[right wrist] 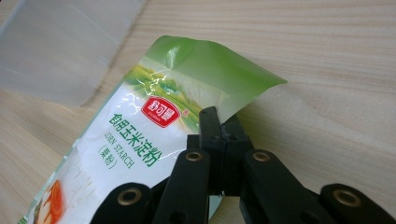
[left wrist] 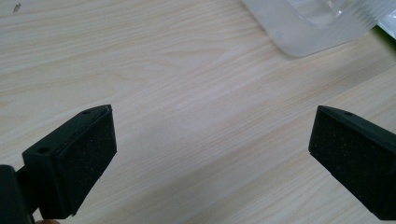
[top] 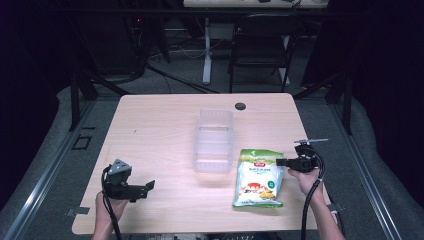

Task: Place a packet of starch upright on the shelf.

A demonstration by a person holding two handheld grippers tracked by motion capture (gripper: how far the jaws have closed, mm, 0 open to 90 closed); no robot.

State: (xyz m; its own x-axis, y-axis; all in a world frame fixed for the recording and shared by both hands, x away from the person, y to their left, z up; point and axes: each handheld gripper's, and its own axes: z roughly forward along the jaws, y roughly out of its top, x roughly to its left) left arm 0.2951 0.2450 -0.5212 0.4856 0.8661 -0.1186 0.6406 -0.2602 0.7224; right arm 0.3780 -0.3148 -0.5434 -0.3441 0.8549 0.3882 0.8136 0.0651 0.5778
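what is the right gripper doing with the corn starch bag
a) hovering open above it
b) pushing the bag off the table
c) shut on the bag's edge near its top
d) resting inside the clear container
c: in the right gripper view the right gripper has its jaws closed together on the edge of the corn starch bag, whose green top corner curls up beside them.
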